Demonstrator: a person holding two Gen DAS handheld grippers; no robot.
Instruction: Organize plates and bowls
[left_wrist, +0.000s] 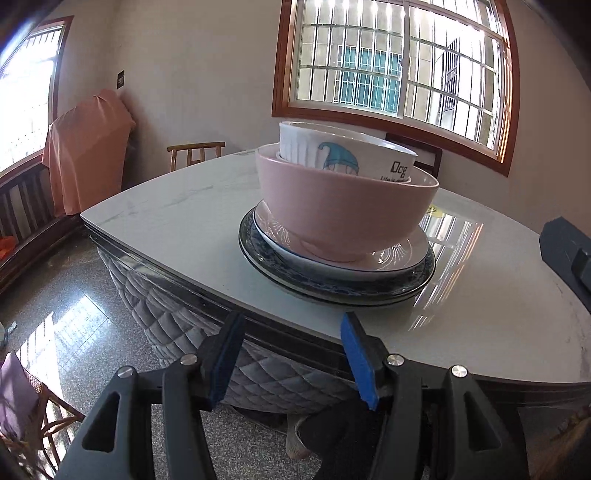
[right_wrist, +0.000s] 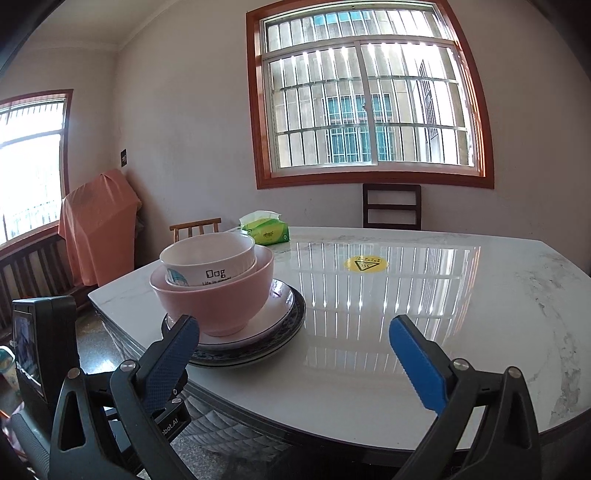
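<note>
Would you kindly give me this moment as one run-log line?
stack: white bowl in pink bowl on plates | left tongs: open, empty | right tongs: open, empty

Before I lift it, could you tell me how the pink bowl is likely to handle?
The pink bowl looks like rigid, glazed ceramic, so probably slippery and breakable. It carries the white bowl nested crookedly inside, which may shift or rattle if tilted.

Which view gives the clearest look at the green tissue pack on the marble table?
The right wrist view. There the green tissue pack sits in the open near the far edge of the marble table, behind the stacked white bowl and pink bowl. In the left wrist view the pack does not show; the same stack fills the middle.
</note>
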